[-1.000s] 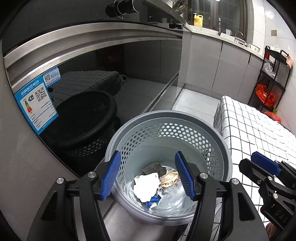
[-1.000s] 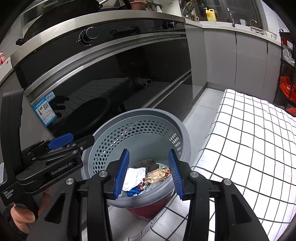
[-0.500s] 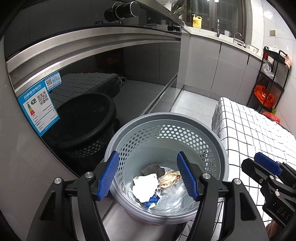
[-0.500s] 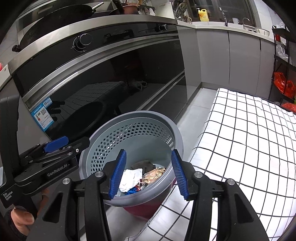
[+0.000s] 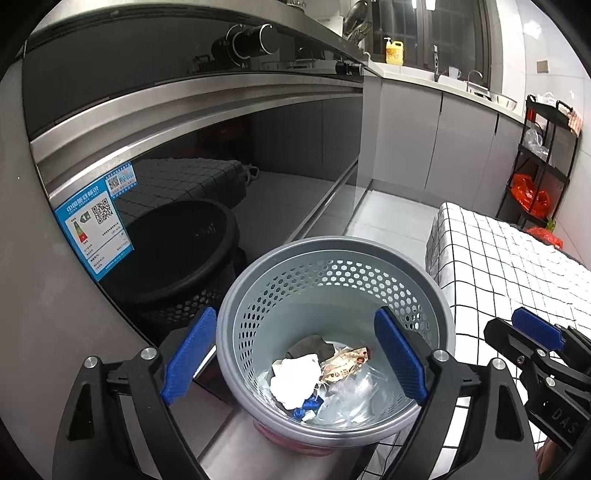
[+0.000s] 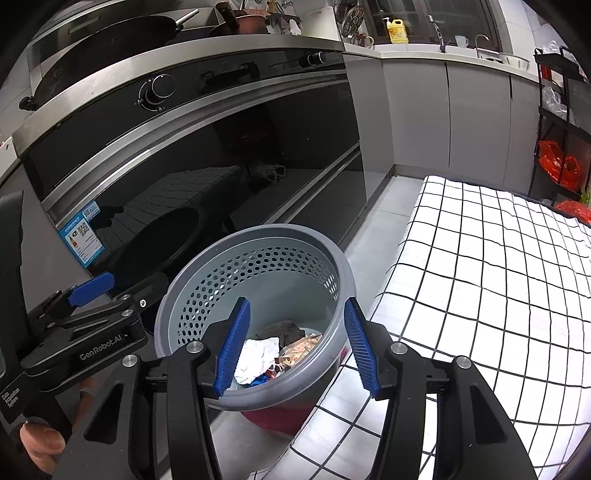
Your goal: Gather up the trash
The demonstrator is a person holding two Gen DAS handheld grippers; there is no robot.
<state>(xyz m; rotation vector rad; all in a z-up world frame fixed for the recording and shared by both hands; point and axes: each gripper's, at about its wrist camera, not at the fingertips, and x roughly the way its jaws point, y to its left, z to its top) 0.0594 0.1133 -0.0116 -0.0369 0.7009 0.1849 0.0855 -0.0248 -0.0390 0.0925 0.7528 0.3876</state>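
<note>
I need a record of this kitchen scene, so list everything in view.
waste basket: one, grey, perforated, on the floor by the oven.
trash: several pieces, white, brown, blue and clear, in the basket's bottom.
checked cloth: one, white with black lines, right of the basket.
oven front: one, black glass with steel trim, behind the basket.
energy label: one, blue, on the oven glass.
detergent bottle: one, yellow, on the far counter.
rack: one, black, holding red bags, far right.
left gripper: one, black with blue pads, jaws apart above the basket.
right gripper: one, same colours, jaws apart above the basket.
</note>
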